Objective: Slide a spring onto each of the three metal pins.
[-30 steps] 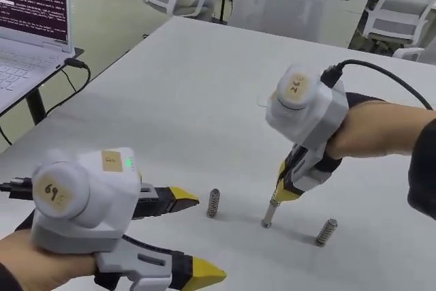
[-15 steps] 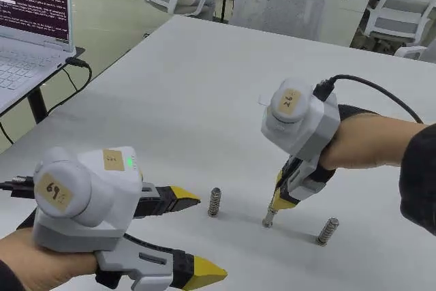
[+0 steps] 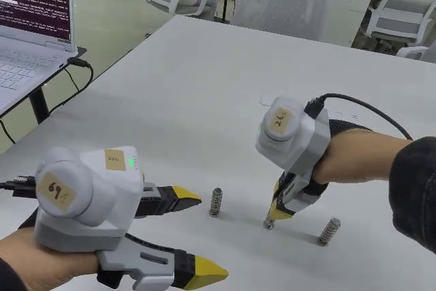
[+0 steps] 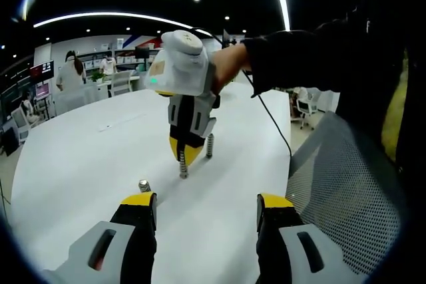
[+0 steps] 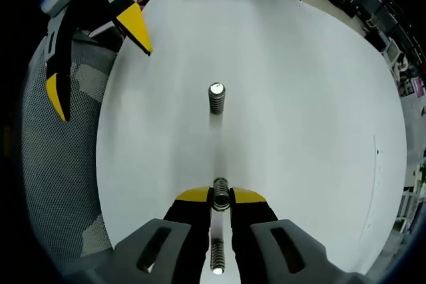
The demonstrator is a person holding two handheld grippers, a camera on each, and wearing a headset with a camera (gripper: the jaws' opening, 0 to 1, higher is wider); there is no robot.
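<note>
Three small metal pins stand in a row on the white table [image 3: 204, 86]. The left pin [image 3: 216, 202] and the right pin [image 3: 328, 232] each wear a coiled spring. My right gripper [image 3: 278, 210] points down over the middle pin [image 3: 269, 223], whose bare foot shows below the yellow tips. In the right gripper view the right gripper [image 5: 220, 195] is shut on a spring [image 5: 220, 193], with another sprung pin [image 5: 216, 98] beyond it. My left gripper [image 3: 194, 235] hovers open at the near left, nothing between its fingers [image 4: 140, 199], level with the left pin.
An open laptop [image 3: 34, 18] sits on a side stand at the far left, its cable [image 3: 78, 66] trailing beside the table edge. Office chairs [image 3: 279, 5] stand beyond the table's far side. A grey mesh chair [image 4: 346, 184] is close by the near edge.
My right gripper has sunk lower over the middle pin, so less of the pin shows beneath its tips. The left gripper has stayed put and open.
</note>
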